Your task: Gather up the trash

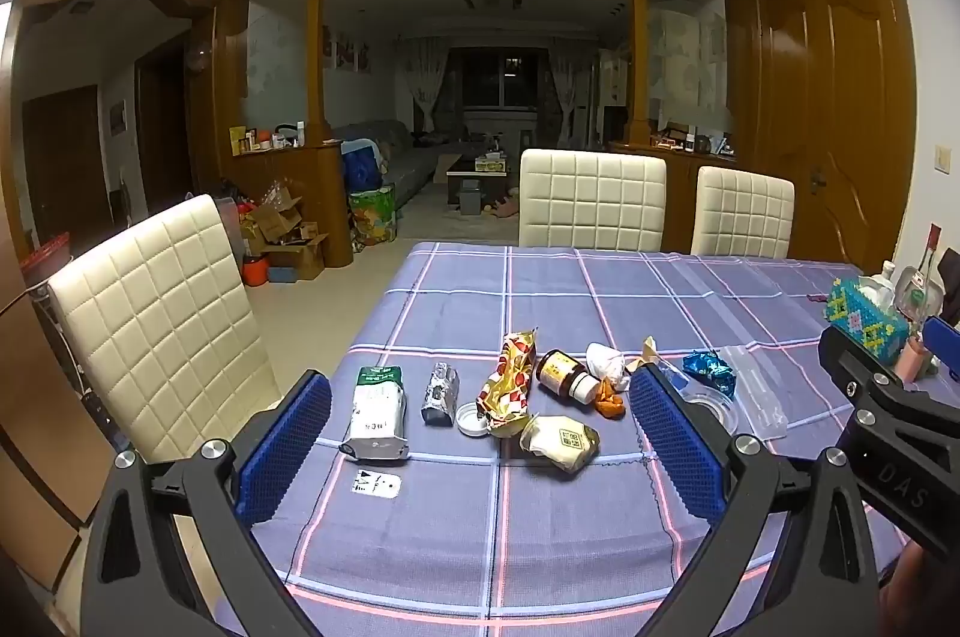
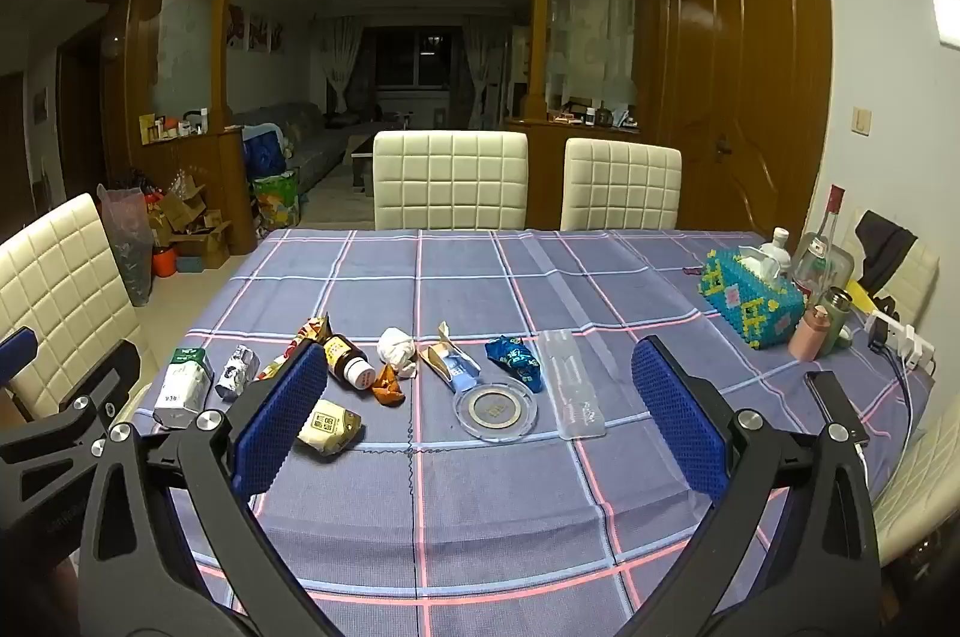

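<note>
While both tongs, left tongs and right tongs, gape empty: brown bottle rigid, slippery, grip body; wrappers light, crushable.

"DAS" on the right gripper; carton lettering illegible.

The tablecloth was purple-blue with pink and white checks; the chairs were cream, quilted in squares; the finger pads were blue.

On the table the trash lies in a row: carton leftmost, bottle and crumpled tissue mid-row, round lid further right. The tissue box stands far right; two chairs stand behind the table.
</note>
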Demonstrator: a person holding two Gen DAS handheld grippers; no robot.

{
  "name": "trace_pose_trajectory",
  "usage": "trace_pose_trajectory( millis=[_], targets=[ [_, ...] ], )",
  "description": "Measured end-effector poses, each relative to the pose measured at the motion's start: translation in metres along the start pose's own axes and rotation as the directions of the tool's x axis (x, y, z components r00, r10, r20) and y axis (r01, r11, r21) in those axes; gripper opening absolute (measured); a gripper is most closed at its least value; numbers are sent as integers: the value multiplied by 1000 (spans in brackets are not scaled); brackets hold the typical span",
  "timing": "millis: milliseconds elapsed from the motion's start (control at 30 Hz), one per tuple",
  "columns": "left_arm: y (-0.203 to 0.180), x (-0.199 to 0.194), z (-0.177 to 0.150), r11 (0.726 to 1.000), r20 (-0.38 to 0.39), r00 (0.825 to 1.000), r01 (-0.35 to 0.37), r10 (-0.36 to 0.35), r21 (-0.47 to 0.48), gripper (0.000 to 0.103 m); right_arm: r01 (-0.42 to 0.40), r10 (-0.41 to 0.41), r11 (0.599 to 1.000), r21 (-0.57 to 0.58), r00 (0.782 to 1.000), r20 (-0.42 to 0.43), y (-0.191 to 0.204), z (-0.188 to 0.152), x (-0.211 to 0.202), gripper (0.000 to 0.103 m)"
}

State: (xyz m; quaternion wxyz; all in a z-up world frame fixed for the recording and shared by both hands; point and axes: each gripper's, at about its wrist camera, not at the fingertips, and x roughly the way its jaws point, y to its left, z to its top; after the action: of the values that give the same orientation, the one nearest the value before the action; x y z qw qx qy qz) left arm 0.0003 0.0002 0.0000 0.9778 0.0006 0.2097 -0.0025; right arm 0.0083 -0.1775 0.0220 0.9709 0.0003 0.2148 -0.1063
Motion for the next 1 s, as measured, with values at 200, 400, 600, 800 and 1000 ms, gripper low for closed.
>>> trace_pose_trajectory(
  millis=[200, 400, 600, 800, 1000],
  targets=[
    [-3, -3, 2, 1000, -1, 1000, -1, 1, 2, 97, 0, 0, 1000, -1, 1000, -2, 0, -1, 0, 100],
    [-3, -2, 2, 1000, 3, 1000, -1, 1, 6, 97, 1, -1, 1000, -2, 1000, -3, 1, -1, 0, 100],
    [-3, -3, 3, 1000, 4, 1000, -2, 2, 8, 97, 1, -1, 1000, -1, 1000, -2, 0, 0, 0, 100],
    [-3, -3, 2, 1000, 5, 1000, -2, 2, 8, 97, 1, -1, 1000, -2, 1000, -1, -1, 0, -1, 100],
    [-3, -3, 3, 1000, 5, 1000, -1, 1, 9, 97, 1, -1, 1000, -2, 1000, -1, -1, 1, -1, 100]
  ],
)
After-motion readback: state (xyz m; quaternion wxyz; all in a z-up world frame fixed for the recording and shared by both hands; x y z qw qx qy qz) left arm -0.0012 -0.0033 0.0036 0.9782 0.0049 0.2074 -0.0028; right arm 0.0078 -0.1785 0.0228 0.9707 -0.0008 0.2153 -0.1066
